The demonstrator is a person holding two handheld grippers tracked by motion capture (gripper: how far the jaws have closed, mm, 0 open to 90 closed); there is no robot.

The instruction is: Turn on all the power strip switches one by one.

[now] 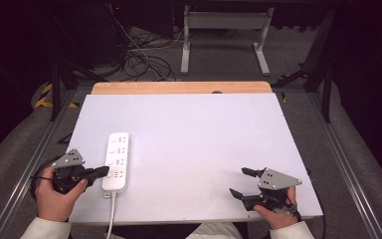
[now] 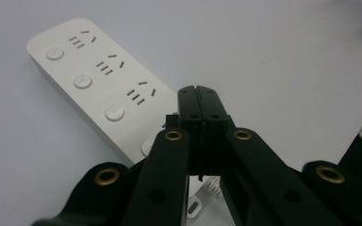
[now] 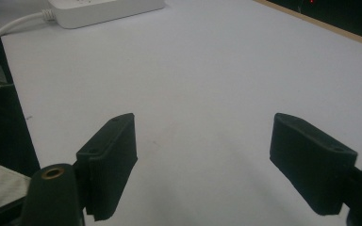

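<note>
A white power strip [image 1: 117, 160] with several sockets and round buttons lies lengthwise at the front left of the white table [image 1: 199, 129]; its white cable [image 1: 111, 214] runs off the front edge. My left gripper [image 1: 104, 172] is shut, its tips over the strip's near end. In the left gripper view the closed jaws [image 2: 199, 96] cover the nearest part of the power strip [image 2: 99, 89]. My right gripper [image 1: 241, 181] stands open near the front right edge with nothing between its fingers [image 3: 111, 155]. The power strip's end [image 3: 108, 9] and cable [image 3: 9, 28] appear far off in the right gripper view.
A wooden strip [image 1: 181, 87] borders the table's far edge. Beyond it are a white stand's legs [image 1: 224, 40] and tangled cables [image 1: 139, 59] on the floor. Metal rails [image 1: 35, 154] run along both sides of the table.
</note>
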